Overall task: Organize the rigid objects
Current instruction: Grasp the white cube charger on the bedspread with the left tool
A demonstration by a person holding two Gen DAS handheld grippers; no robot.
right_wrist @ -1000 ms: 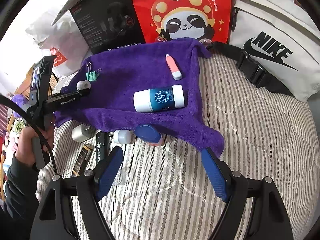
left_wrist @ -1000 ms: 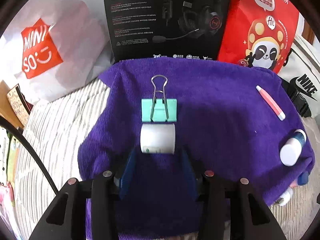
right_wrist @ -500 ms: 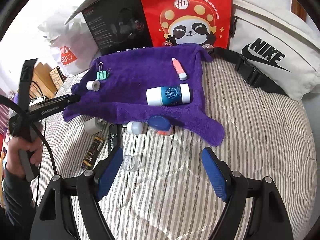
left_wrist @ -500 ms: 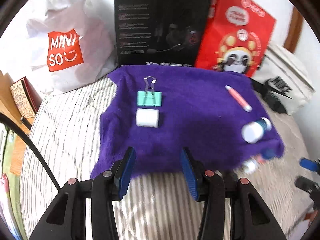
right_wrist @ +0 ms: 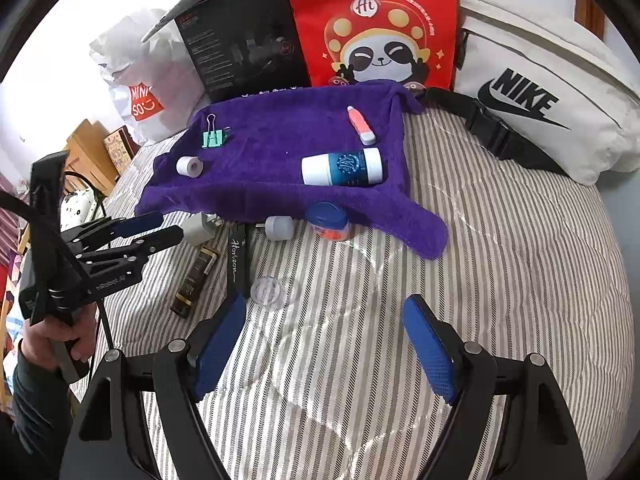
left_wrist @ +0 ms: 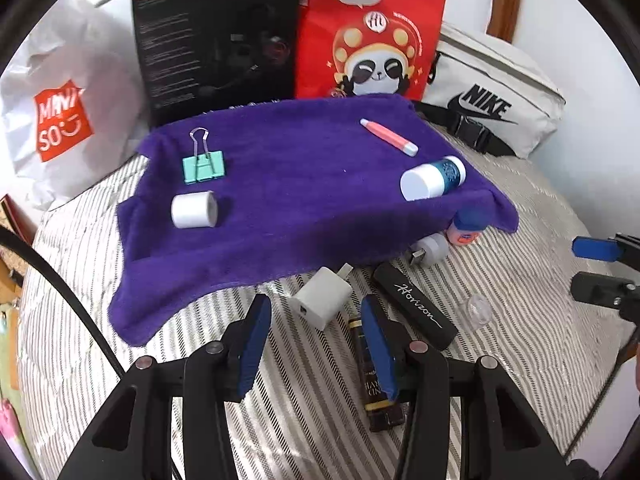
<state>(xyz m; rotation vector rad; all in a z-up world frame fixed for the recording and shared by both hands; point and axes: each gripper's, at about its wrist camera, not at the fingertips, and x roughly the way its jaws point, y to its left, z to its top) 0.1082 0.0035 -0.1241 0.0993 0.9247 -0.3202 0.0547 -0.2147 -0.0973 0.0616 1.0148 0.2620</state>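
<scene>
On the purple towel (left_wrist: 300, 208) (right_wrist: 280, 152) lie a mint binder clip (left_wrist: 203, 166), a white tape roll (left_wrist: 194, 210), a pink tube (left_wrist: 388, 142) and a blue-and-white bottle (left_wrist: 432, 178). On the striped bedding in front of it lie a white charger (left_wrist: 322, 298) (right_wrist: 196, 229), a grey plug (left_wrist: 430, 248), a blue-capped jar (left_wrist: 466, 228), a black Horizon case (left_wrist: 416, 306), a dark gold-banded stick (left_wrist: 372, 384) and a clear lid (right_wrist: 267, 292). My left gripper (left_wrist: 314, 300) (right_wrist: 172, 229) hovers open, its tips just short of the charger. My right gripper (right_wrist: 325, 304) stands wide open over bare bedding.
Behind the towel stand a white Miniso bag (left_wrist: 60, 120), a black headset box (left_wrist: 220, 40) and a red panda bag (left_wrist: 372, 32). A white Nike bag (right_wrist: 540, 100) lies at the back right. Wooden furniture (right_wrist: 88, 148) borders the bed on the left.
My left gripper has drawn back from the tape roll, off the towel and rightward, and now sits over the charger. The right gripper backed away a little. Neither jaw width changed.
</scene>
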